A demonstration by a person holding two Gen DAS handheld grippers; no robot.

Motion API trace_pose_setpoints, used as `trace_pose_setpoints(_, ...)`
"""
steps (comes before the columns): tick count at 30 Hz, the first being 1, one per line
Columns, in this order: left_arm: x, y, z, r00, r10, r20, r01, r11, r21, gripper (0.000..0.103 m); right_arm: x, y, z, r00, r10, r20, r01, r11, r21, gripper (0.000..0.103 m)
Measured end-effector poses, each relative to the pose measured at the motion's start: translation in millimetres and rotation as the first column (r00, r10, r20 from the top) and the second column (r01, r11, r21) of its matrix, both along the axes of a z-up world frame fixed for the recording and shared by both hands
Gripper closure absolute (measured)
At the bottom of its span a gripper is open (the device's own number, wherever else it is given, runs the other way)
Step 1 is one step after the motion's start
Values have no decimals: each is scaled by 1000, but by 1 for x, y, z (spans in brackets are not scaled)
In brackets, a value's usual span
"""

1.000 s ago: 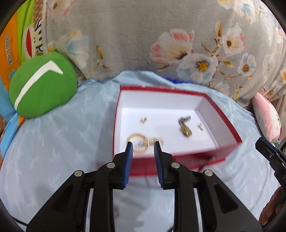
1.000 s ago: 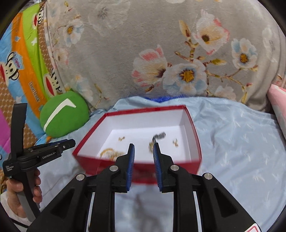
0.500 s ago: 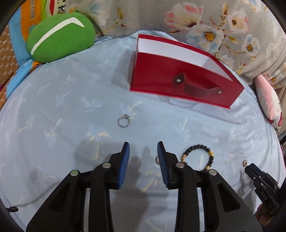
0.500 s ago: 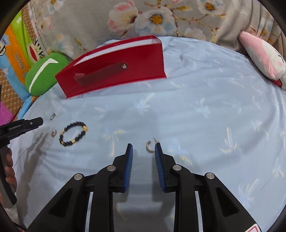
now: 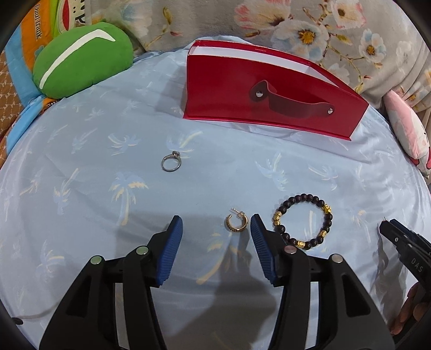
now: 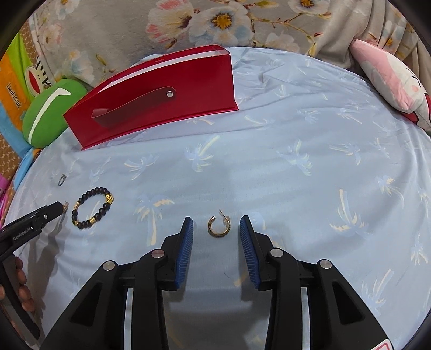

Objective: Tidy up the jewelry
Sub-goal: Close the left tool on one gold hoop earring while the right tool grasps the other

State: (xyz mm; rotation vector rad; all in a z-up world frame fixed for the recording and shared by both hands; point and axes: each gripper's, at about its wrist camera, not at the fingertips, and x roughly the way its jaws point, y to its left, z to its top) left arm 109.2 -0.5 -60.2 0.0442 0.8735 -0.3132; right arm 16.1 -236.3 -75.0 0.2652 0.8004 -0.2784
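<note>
Gold earrings lie on the bed, one between each opening tool: left tool (image 5: 214, 228), right tool (image 6: 216, 228). Nothing held. Ring (image 5: 170, 162), bead bracelet (image 5: 301, 220) still wait outside the red box (image 5: 269, 99).

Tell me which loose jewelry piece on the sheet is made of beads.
The bracelet, right of the left gripper: dark beads with gold ones. The silver ring and the gold hoop earring between the opening jaws are plain metal loops.

"GenRobot.AI" on the left claw (image 6: 32, 227) — "Paul Frank" on the striped monkey-print fabric (image 5: 37, 21).
</note>
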Motion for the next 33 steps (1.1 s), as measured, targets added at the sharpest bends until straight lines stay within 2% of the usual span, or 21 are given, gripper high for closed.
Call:
trace_pose_setpoints(3,0,-4,-2,1000,-5,25,4,1000,24,52,2,0,0,1000,-11,-7,11,1000,-14,71)
trace_pose_setpoints(5,-2,-6,-3,999,-8,39,7,999,38,52,2,-1,0,1000,-19,-10,19,1000,-17,83)
trace_pose_setpoints(9,-1,-4,-2,999,-17,38,17,1000,24,54,1,-2,0,1000,-26,-10,26,1000,-16,87)
trace_pose_setpoints(14,-4,-10,-2,998,-53,43,52,998,25,86,1,-2,-1,1000,-25,-11,25,999,-21,87)
trace_pose_setpoints(15,-4,-11,-2,997,-58,43,57,998,28,87,1,-2,-1,1000,-25,-11,25,999,-21,87)
trace_pose_setpoints(25,-25,-3,9,996,-78,50,78,997,1,88,-10,8,4,1000,3,10,-3,1000,-12,87)
trace_pose_setpoints(33,-39,20,52,993,-55,103,59,998,-35,88,-20,29,38,994,69,82,-69,998,-1,87)
